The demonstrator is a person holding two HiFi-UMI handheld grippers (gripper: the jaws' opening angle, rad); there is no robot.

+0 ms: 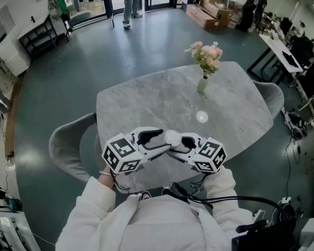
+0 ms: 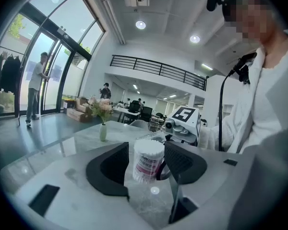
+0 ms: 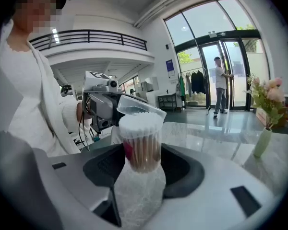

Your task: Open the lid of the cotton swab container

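- Closest to the person's chest, the two grippers meet nose to nose over the near edge of the table (image 1: 146, 101). That low, close position looks chosen for control.
- The right gripper (image 1: 184, 143) has its jaws closed round the lower body of the cotton swab container (image 1: 172, 136) and holds it upright. I take this to be the anchoring hold, so the tub cannot turn or tip.
- The left gripper (image 1: 157, 140) comes from the opposite side. Its jaws are drawn in narrow, one against each side of the same tub (its own view shows no real gap).
- The clear lid (image 3: 140, 107) is tilted up off the white swab heads and looks attached along one edge. The opening seems mostly done, though I cannot tell whether it is fully back.
- A flick too hard might spill swabs, which may explain the double hold.
- Further across the marble top stands a small vase of flowers (image 1: 203, 81), well apart from the work.
- Beyond that, someone (image 1: 130, 1) stands at the glass doors.
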